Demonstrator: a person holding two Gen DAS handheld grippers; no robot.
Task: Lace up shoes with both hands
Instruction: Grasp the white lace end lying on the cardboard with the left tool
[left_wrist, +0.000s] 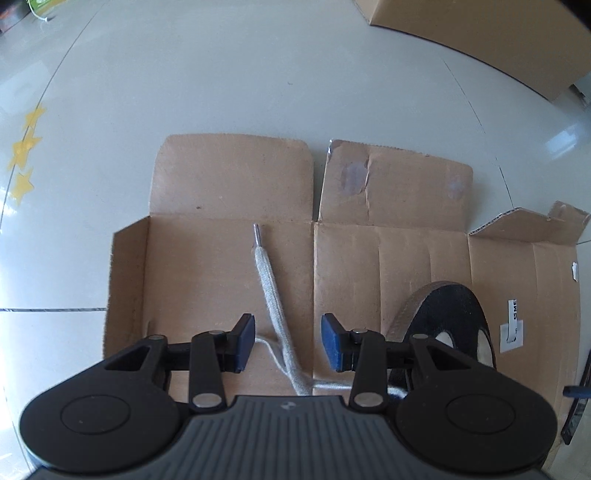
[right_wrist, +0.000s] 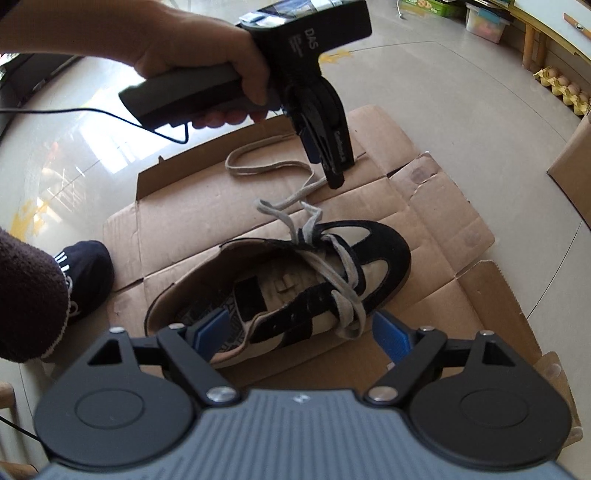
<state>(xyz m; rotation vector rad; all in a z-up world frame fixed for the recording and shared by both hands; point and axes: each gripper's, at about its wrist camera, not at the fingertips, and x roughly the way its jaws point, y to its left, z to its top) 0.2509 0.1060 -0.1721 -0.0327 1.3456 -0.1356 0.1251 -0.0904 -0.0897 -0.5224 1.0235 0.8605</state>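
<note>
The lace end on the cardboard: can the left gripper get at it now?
Probably yes. The left gripper is open directly above the lace, which lies free on the cardboard, nothing covering it.

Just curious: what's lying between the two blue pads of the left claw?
The grey shoelace on the cardboard, untouched by the pads, as the left wrist view shows.
</note>
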